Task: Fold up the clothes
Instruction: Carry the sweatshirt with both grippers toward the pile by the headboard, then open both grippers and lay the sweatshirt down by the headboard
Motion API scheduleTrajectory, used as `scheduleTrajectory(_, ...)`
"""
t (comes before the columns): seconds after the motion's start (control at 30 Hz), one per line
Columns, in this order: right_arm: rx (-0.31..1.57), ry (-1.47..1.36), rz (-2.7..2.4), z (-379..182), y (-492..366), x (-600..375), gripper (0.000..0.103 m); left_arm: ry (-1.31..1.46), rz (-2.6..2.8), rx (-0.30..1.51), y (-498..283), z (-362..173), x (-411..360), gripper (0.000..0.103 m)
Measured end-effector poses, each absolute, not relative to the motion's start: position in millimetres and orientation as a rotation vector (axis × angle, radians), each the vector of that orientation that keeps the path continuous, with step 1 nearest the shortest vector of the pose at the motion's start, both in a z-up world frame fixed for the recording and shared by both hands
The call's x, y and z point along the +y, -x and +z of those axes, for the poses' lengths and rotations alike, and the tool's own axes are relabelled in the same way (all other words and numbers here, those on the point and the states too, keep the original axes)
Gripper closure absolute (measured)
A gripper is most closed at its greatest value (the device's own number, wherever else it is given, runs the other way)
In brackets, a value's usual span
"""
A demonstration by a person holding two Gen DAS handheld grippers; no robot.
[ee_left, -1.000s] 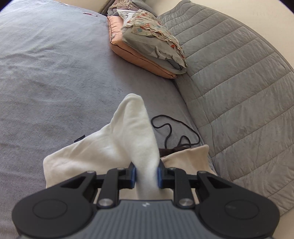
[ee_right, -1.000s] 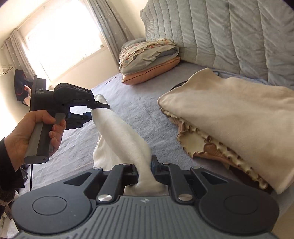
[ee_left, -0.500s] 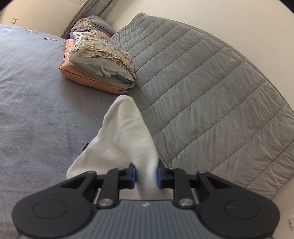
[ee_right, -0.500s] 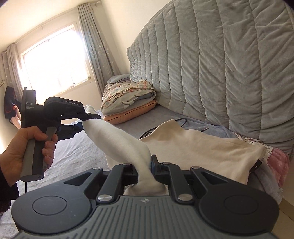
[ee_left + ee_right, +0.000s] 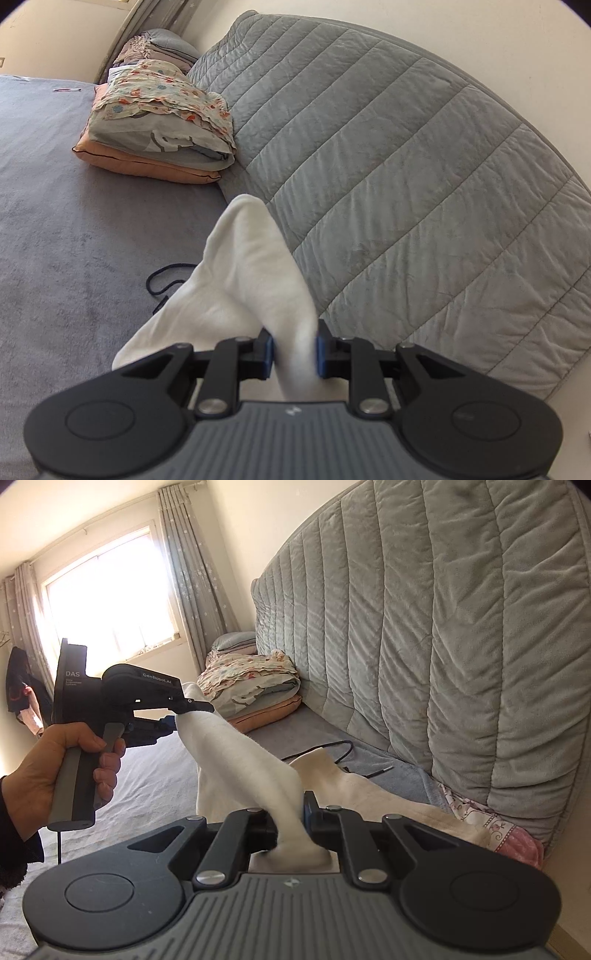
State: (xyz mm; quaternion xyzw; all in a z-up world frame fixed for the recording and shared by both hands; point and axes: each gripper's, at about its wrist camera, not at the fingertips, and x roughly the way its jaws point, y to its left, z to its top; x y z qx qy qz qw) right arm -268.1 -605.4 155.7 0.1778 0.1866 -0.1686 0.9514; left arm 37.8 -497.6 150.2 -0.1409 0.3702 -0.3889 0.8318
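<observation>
A white garment [image 5: 240, 280] hangs in the air above the grey bed, held at two points. My left gripper [image 5: 294, 353] is shut on one bunched edge of it. My right gripper [image 5: 289, 825] is shut on another edge. In the right wrist view the white garment [image 5: 243, 760] stretches from my right gripper up to the left gripper [image 5: 184, 712], which a hand [image 5: 48, 771] holds at the left. The garment's lower part droops out of sight behind the gripper bodies.
A cream cloth [image 5: 369, 794] lies on the bed [image 5: 74, 240] by the quilted grey headboard [image 5: 406, 203]. A black cable [image 5: 162, 280] lies beside it. Folded pillows and bedding [image 5: 159, 129] are stacked at the far end. A bright window [image 5: 107, 609] with curtains is beyond.
Both grippers have risen with the white garment, lifting it off the bed. The views tilted up toward the headboard and window, and the cream cloth now sits lower in view.
</observation>
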Motion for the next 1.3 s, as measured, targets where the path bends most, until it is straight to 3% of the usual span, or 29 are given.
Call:
scheduleTrajectory(0.37,0.483,-0.423,-0.471,97,230,-678,0.091,0.253,-0.838,0.851,-70,87,-583,0.078)
scheduleTrajectory(0.6,0.509,-0.406,-0.558,68,215,-689,0.086,0.261,-0.848,0.901,-90,42,-610,0.067)
scheduleTrajectory(0.7,0.518,-0.397,-0.597,57,210,-693,0.083,0.227,-0.874,0.876,-91,37,-613,0.054)
scheduleTrajectory(0.8,0.527,-0.388,-0.635,46,204,-697,0.067,0.184,-0.881,0.813,-92,41,-609,0.033)
scheduleTrajectory(0.97,0.492,-0.331,-0.725,53,209,-698,0.06,0.095,-0.916,0.774,-99,44,-604,0.032)
scheduleTrajectory(1.3,0.476,-0.212,-0.665,48,199,-670,0.06,-0.096,-0.945,0.712,-113,17,-609,0.033)
